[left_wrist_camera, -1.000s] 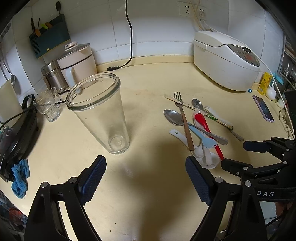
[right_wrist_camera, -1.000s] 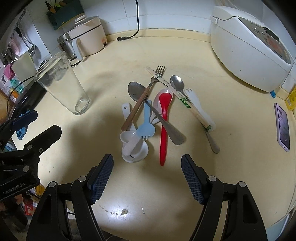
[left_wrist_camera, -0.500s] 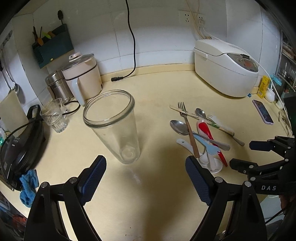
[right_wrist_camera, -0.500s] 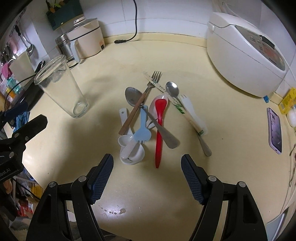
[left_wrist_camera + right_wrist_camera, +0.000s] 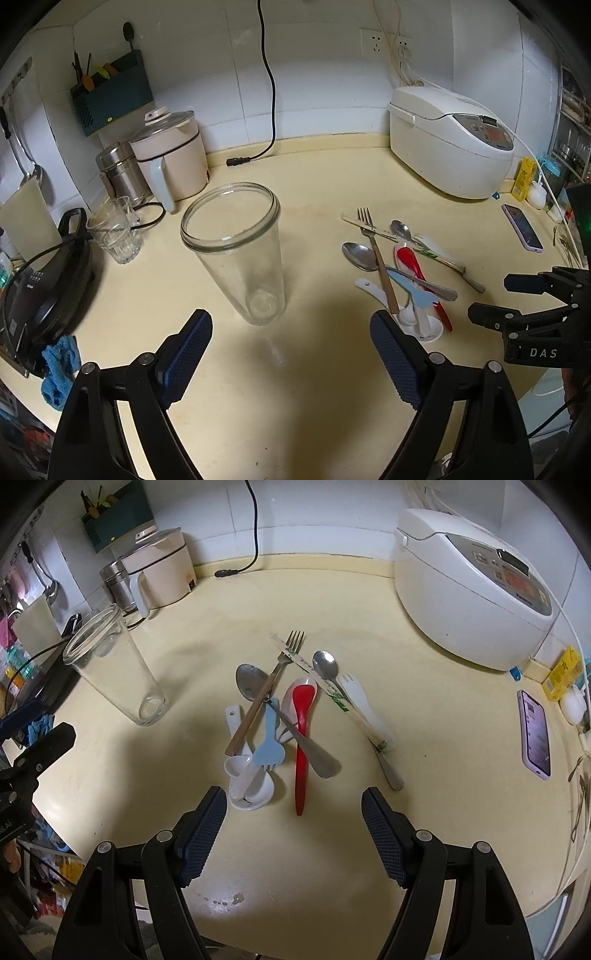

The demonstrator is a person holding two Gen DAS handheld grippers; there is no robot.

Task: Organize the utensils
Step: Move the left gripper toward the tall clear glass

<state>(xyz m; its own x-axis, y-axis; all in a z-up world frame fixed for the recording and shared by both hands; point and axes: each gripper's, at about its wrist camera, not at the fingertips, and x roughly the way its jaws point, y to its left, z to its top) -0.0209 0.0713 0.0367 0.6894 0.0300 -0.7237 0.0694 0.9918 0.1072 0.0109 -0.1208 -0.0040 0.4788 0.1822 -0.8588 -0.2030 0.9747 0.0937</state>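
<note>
The utensil pile lies just beyond the right gripper, handles running near-to-far, jaws apart and empty. The left gripper, jaws also apart, faces the tall glass.

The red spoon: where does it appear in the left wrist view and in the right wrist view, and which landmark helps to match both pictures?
Left wrist view: the red spoon lies right of centre, in the utensil pile.
Right wrist view: the red spoon lies at the centre, handle towards the camera.
Shared landmark: the tall glass stands left of the pile in both.
</note>
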